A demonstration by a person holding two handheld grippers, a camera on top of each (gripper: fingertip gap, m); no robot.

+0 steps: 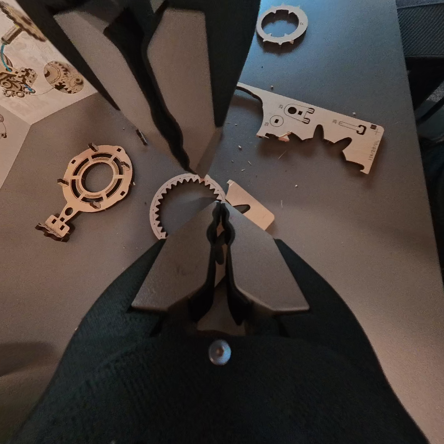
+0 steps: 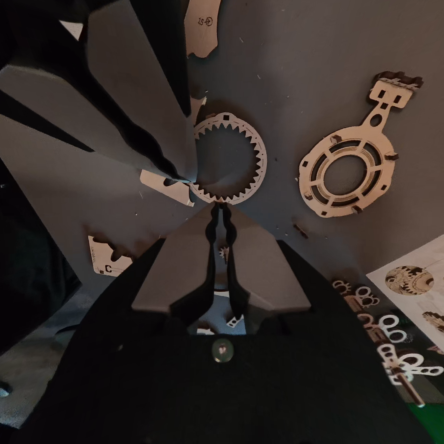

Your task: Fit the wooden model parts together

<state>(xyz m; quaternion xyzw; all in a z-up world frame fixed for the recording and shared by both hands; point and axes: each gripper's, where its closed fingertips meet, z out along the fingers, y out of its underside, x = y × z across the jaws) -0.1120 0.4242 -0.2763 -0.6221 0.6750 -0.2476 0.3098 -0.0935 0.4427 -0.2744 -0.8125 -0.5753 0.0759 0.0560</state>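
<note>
Both claws pinch the toothed ring [image 2: 230, 159] lying on the worktop [image 1: 336, 240]: left claw [image 1: 220, 204] closed on one edge, right claw [image 2: 220, 203] closed on the opposite edge, slotted frame [image 2: 346, 173] nearby.

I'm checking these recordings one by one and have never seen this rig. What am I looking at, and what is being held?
There is no robot: a person holds a two-finger gripper in each hand, and a camera on each looks along its fingers. One picture comes from the left gripper, the other from the right gripper; each also shows the other tool coming in from the top.

On the dark table lie flat wooden model parts: a toothed ring, a round frame with a stem, a small notched ring and a leftover sheet.

The left gripper is shut on a wooden offcut beside the toothed ring. The right appears to pinch that ring's rim.
</note>
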